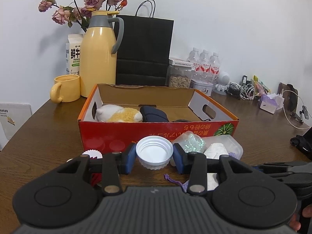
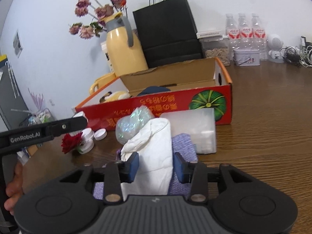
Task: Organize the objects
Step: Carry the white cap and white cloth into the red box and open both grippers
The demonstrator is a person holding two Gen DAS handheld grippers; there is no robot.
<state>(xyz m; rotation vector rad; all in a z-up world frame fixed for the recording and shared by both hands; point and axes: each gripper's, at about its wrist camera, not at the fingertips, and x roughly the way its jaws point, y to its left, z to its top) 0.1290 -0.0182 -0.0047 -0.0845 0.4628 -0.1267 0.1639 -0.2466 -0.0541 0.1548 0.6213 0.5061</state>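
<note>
My left gripper (image 1: 154, 157) is shut on a white plastic cap (image 1: 154, 153), held above the table just in front of the red cardboard box (image 1: 156, 134). The box holds a plush toy (image 1: 119, 114) and a dark blue pouch (image 1: 154, 114). My right gripper (image 2: 156, 166) is shut on a white tissue pack (image 2: 152, 152), which lies over a purple knitted pouch (image 2: 184, 146). A glittery bag (image 2: 132, 124) and a clear plastic container (image 2: 195, 128) lie before the box (image 2: 175, 105).
A yellow thermos (image 1: 97, 58), yellow mug (image 1: 65, 88), milk carton (image 1: 73, 54), black paper bag (image 1: 144, 50), seed jar (image 1: 179, 78), water bottles (image 1: 204, 62) and cables (image 1: 243, 91) stand behind the box. A red rose (image 2: 71, 142) and small white caps (image 2: 100, 133) lie at left.
</note>
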